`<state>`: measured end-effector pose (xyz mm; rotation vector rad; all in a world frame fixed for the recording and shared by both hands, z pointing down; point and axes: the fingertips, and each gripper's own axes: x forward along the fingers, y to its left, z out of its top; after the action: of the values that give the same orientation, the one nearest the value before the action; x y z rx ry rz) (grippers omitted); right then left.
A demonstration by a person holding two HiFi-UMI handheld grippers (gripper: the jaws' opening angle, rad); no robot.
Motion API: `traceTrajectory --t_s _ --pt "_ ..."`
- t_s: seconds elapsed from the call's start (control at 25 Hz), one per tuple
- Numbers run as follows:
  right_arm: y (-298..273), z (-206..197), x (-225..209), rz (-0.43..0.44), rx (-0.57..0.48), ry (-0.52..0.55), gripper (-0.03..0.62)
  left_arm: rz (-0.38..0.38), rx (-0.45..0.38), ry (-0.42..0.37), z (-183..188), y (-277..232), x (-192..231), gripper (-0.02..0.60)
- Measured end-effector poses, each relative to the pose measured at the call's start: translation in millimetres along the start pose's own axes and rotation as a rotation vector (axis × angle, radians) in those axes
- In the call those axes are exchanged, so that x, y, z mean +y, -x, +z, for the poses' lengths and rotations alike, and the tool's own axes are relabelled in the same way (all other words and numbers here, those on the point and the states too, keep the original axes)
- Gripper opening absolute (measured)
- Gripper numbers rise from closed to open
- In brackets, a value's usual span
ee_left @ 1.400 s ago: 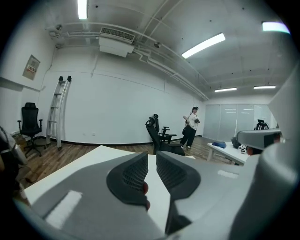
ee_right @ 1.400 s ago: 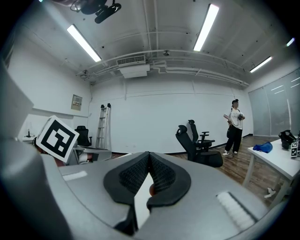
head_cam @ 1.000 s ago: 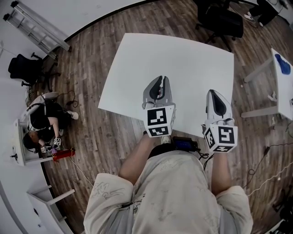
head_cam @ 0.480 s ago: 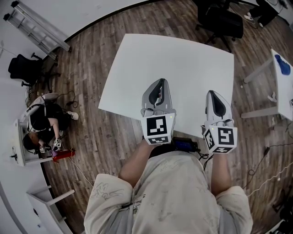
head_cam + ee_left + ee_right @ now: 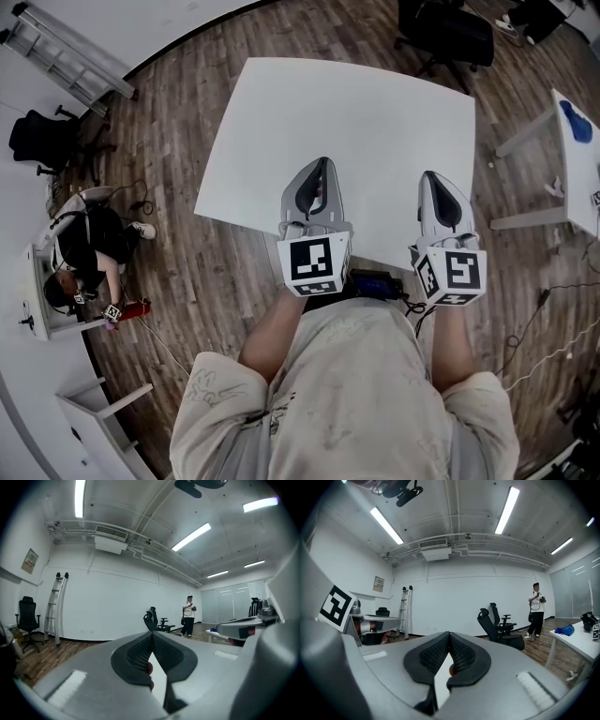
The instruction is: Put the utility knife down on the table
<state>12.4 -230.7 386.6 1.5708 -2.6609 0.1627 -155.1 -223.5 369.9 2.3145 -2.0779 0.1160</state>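
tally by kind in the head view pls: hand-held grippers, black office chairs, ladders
hand-held grippers: 2
black office chairs: 2
ladder: 1
total: 5

Left tool jaws: apart to together.

Over near edge of white table, left gripper, right gripper; wooden floor

Left tongs and right tongs point level, closed, empty.
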Motion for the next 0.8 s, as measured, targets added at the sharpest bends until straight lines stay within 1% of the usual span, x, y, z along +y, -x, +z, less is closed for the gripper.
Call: traceTrajectory --t_s 0.2,0.44,0.6,0.8 --pt "1 4 0 0.001 -0.008 0.003 0.006 -0.004 -0.008 0.010 -1 5 0 0.020" --pt "2 17 7 0.007 -0.028 0.013 0.006 -0.046 -0.070 0.029 14 14 -2 0.020" --pt "6 16 7 0.011 -0.043 0.018 0.006 -0.057 -0.096 0.047 13 19 -4 0.020" --pt "8 16 8 0.005 -0.074 0.022 0.006 -0.075 -0.126 0.047 11 22 -5 0.020"
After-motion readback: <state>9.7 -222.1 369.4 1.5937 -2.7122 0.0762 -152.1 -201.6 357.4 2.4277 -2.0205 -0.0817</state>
